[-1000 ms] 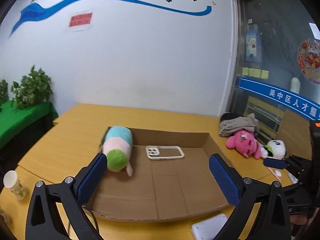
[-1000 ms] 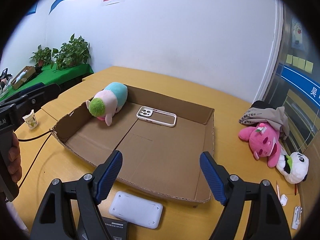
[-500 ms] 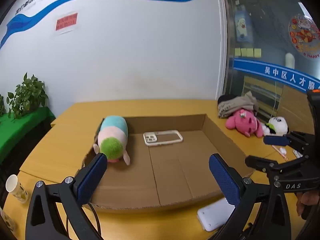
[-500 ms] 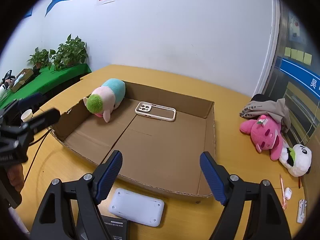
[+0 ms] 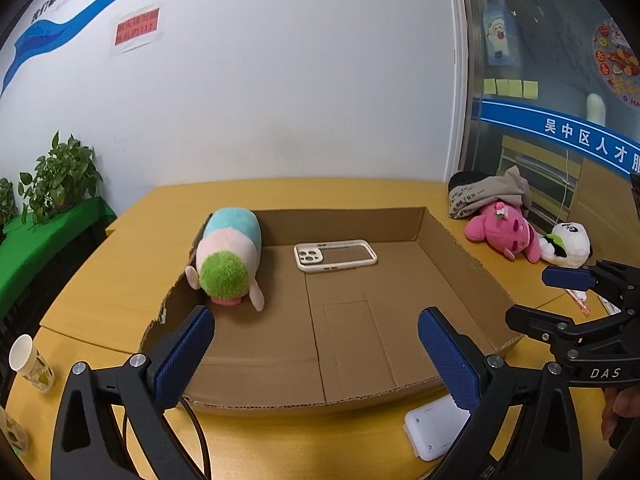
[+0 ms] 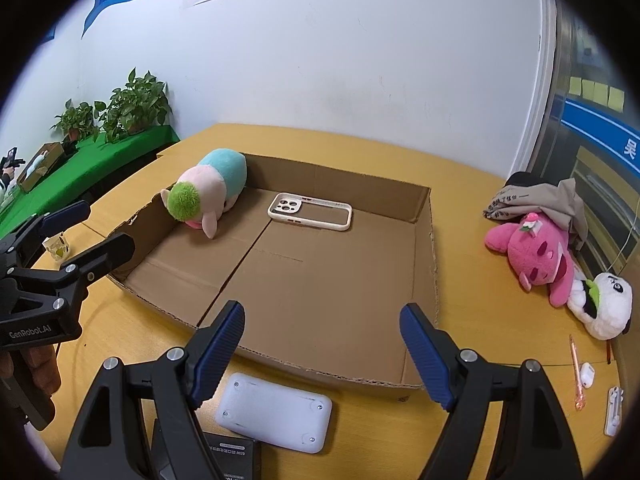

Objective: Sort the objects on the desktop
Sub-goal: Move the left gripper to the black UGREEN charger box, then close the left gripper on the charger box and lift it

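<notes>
A shallow cardboard tray [image 5: 460,248] lies on the yellow table. Inside it rest a pastel plush with a green tuft [image 5: 228,248] at the left wall and a white phone case [image 5: 336,254] near the back. My left gripper [image 5: 314,320] is open and empty, hovering over the tray's front left edge. My right gripper [image 6: 322,312] is also open and empty, above the tray's front edge. A white flat device [image 6: 276,416] lies on the table just below it. A pink plush [image 6: 532,252] and a panda plush [image 6: 604,304] lie right of the tray.
A grey cloth [image 6: 536,200] sits behind the pink plush. A pen [image 6: 576,372] and small white items [image 6: 586,374] lie at the right. A black box [image 6: 228,456] lies by the white device. A paper cup [image 5: 28,360] stands at the left. Plants [image 6: 136,100] are beyond.
My left gripper has sunk a little and swung, so the tray sits more centred and the right gripper shows further into its view. The right gripper has stayed put, and both remain open.
</notes>
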Motion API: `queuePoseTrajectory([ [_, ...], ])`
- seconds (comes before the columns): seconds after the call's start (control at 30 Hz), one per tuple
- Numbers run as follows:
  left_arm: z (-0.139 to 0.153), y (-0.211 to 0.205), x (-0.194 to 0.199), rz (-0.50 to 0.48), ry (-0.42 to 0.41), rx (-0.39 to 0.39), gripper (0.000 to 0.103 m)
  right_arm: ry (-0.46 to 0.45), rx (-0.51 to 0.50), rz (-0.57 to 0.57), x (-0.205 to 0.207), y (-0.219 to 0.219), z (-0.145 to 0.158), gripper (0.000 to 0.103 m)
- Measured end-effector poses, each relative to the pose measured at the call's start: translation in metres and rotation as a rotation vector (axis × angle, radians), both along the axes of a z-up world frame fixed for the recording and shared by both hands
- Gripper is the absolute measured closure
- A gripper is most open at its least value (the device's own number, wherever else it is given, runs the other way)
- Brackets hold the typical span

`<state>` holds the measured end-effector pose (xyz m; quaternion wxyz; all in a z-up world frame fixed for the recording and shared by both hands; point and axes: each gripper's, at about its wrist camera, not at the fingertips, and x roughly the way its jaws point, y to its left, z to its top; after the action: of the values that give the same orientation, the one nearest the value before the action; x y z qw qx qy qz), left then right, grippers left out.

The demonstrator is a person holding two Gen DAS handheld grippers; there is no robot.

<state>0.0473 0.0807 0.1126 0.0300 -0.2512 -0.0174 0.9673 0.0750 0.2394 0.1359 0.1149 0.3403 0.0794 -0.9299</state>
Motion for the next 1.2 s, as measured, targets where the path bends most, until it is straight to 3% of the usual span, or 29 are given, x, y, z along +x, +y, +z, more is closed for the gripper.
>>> queuePoseTrajectory([
  [0.17, -0.005, -0.001, -0.002, -0.042, -0.039, 0.024, 0.000, -0.017, 0.001, 0.008, -0.001, -0.001, -0.005, 0.023],
  [0.33, -0.018, 0.003, -0.005, -0.141, -0.140, 0.057, 0.000, -0.031, -0.033, 0.039, 0.007, 0.008, -0.010, 0.023],
  [0.47, -0.039, 0.005, -0.002, -0.269, -0.260, 0.122, 0.000, -0.097, -0.139, 0.139, 0.028, 0.022, -0.024, 0.023],
  [0.57, -0.060, 0.005, 0.002, -0.340, -0.357, 0.181, 0.000, -0.203, -0.181, 0.276, 0.052, 0.024, -0.046, 0.023],
  [0.67, -0.081, 0.005, 0.004, -0.396, -0.447, 0.240, 0.000, -0.328, -0.154, 0.394, 0.077, 0.017, -0.078, 0.023],
  [0.83, -0.112, 0.013, 0.011, -0.461, -0.582, 0.305, 0.000, -0.465, -0.123, 0.426, 0.091, 0.008, -0.116, 0.023],
  [1.0, -0.127, 0.024, 0.014, -0.505, -0.616, 0.326, 0.004, -0.490, -0.079, 0.504, 0.095, -0.016, -0.131, 0.022],
  [1.07, -0.133, 0.027, 0.012, -0.514, -0.629, 0.323, 0.015, -0.489, -0.019, 0.522, 0.096, -0.029, -0.141, 0.021],
  [1.13, -0.134, 0.028, 0.011, -0.533, -0.617, 0.326, 0.018, -0.442, 0.037, 0.530, 0.098, -0.038, -0.143, 0.019],
  [1.2, -0.136, 0.028, 0.010, -0.555, -0.629, 0.365, 0.025, -0.413, 0.058, 0.520, 0.096, -0.042, -0.145, 0.019],
])
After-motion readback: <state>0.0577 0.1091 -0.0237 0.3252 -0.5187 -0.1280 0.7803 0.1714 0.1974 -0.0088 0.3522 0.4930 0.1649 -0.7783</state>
